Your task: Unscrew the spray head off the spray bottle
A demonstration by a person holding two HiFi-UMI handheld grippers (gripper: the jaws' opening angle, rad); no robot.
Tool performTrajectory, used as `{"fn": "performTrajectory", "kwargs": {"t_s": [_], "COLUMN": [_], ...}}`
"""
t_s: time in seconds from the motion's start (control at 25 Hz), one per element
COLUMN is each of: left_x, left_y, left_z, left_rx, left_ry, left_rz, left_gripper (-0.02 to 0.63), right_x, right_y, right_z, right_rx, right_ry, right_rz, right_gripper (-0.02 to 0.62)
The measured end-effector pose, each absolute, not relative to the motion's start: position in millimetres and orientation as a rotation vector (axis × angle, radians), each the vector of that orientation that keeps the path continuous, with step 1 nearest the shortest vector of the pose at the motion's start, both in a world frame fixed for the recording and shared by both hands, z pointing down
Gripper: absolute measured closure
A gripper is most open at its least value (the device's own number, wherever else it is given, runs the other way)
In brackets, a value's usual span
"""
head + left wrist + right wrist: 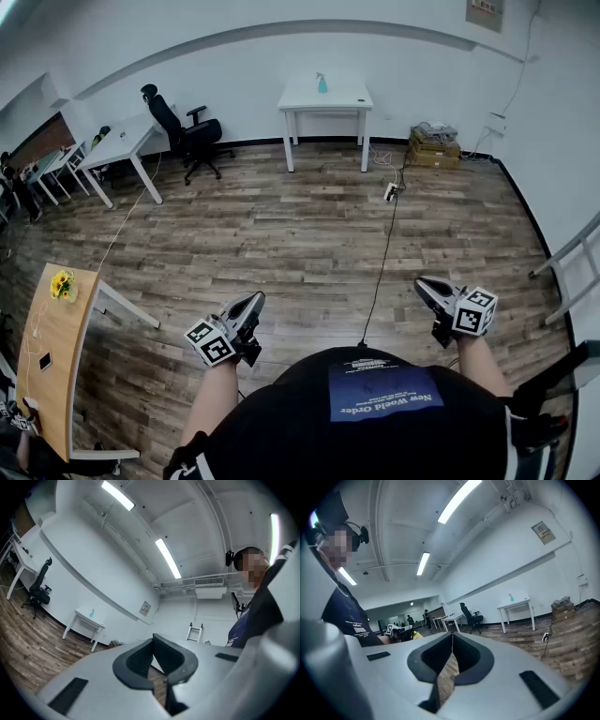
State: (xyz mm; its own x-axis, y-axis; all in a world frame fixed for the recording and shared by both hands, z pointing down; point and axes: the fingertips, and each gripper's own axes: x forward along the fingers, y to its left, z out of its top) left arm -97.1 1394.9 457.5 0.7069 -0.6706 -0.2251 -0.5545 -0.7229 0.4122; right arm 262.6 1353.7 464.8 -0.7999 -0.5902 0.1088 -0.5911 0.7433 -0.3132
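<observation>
Nearest the wearer, the left tool (255, 302), a grey two-jaw unit carrying a marker cube, is held just ahead of the torso. Its jaws are pressed together with nothing between them. The right tool (424, 284), of the same build, is on the other side of the body and is likewise fully closed and empty. Beyond them lies open brown wood-plank floor (300, 234), crossed by a thin black cable (382, 253) that runs from near the wearer's feet to a white power strip (391, 191). A light wooden surface (52, 375) with a bunch of yellow flowers (62, 284) stands at the near left, and a black wheeled office chair (187, 136) stands further off. Against the far wall is a white four-legged rectangular surface (352, 98). On it stands the small teal plastic spray bottle (322, 84), upright and well apart from both tools. Its spray head (320, 76) appears seated, though it is too small to tell which way it faces. Assessment: the task has not begun, and the step in hand is the approach. The walk should keep clear of the cable, and both tools should be opened before reaching. One tool should then clamp the bottle body low and firmly. The other should take the collar under the head rather than the trigger and turn about the bottle's axis. A slack body grip would likely let the light bottle spin or tip.
</observation>
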Motion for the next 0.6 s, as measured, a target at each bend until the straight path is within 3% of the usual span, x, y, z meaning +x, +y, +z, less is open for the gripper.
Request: {"fn": "performTrajectory", "kwargs": {"t_s": [0.6], "left_x": [-7.3], "left_y": [1391.8], "left_z": [452.9], "left_rx": [2.61], "left_ry": [-0.959], "left_rz": [-0.473], "left_gripper": [0.604], "right_x": [354.9], "right_y": [1357.5], "right_z": [471.7], "right_rx": [1.024], "right_ry": [-2.954], "right_rz": [0.57], "right_gripper": [0.597]}}
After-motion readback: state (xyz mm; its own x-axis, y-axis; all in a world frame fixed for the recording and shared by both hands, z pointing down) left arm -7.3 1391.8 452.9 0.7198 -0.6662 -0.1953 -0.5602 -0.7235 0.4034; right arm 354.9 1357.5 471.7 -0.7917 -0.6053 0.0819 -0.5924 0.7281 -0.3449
